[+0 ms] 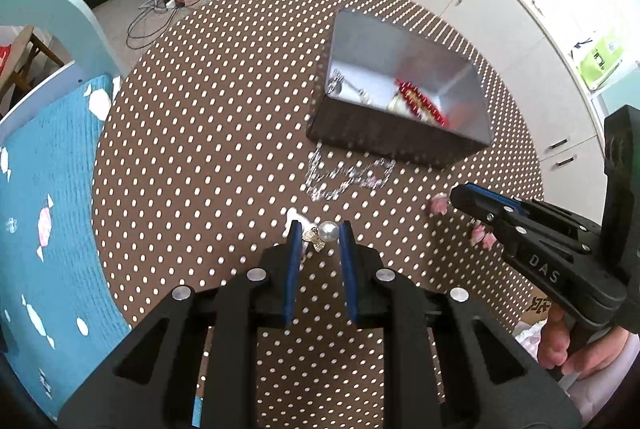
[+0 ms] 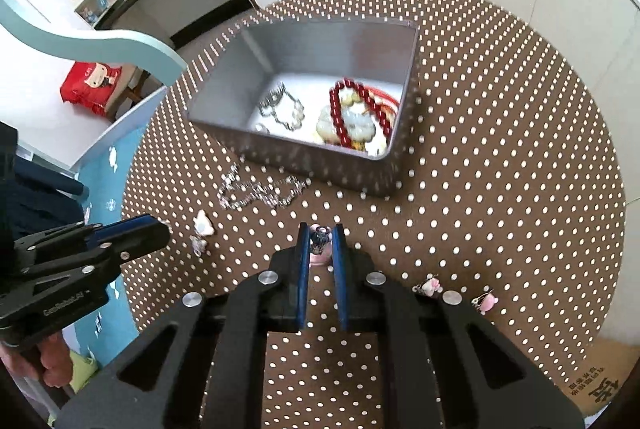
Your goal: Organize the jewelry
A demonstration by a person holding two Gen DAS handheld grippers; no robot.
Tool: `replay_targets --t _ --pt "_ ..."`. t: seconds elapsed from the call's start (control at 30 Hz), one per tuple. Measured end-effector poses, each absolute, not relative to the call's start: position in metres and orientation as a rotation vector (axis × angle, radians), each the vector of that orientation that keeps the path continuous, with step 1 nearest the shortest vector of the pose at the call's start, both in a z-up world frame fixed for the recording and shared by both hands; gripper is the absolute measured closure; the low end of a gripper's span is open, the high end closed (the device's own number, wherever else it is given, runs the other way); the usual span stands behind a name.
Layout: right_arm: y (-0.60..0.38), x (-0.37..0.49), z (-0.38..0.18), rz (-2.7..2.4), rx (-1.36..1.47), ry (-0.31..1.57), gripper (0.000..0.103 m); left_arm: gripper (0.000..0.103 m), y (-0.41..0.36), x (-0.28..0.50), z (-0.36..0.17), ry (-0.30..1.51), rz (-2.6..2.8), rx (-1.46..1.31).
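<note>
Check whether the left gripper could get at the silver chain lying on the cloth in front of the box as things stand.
Probably not right away. The path to the silver chain looks free, with only bare tablecloth between, but the left gripper is already closed on a pearl earring, which it would first have to drop in the box.

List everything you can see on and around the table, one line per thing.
tin box: one, grey metal, open, far half of table
red bead string: one, inside box, right side
silver chain: one, inside box, left side
pale pieces: several, whitish, blurred, inside box under beads
loose silver chain: one, on cloth before box
white charms: two, on cloth near left gripper
pearl earring: one, white and gold, between left fingers
pink clip: one, between right fingers
pink clips: two, cloth, right of right gripper
tablecloth: one, brown, white dots
left gripper: black, blue pads, closed on earring
right gripper: same, closed on clip
</note>
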State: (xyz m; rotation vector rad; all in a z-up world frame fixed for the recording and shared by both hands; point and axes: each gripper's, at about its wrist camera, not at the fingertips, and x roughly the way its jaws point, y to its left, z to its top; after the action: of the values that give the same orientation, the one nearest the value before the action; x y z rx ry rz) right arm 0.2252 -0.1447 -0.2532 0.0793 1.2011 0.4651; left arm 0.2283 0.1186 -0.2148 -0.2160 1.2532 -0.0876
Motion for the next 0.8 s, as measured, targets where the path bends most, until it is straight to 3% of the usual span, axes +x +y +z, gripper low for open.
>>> replay_targets --t 0.47,0.8 --pt "-0.168 0.243 -0.203 0.472 0.123 1.080 0.093 0.084 0.097 0.269 -0.182 1.155 -0.123 -0.212" --pt "-0.168 0.269 -0.200 0.487 0.157 1.070 0.093 0.084 0.083 0.303 -0.180 1.144 -0.137 -0.210"
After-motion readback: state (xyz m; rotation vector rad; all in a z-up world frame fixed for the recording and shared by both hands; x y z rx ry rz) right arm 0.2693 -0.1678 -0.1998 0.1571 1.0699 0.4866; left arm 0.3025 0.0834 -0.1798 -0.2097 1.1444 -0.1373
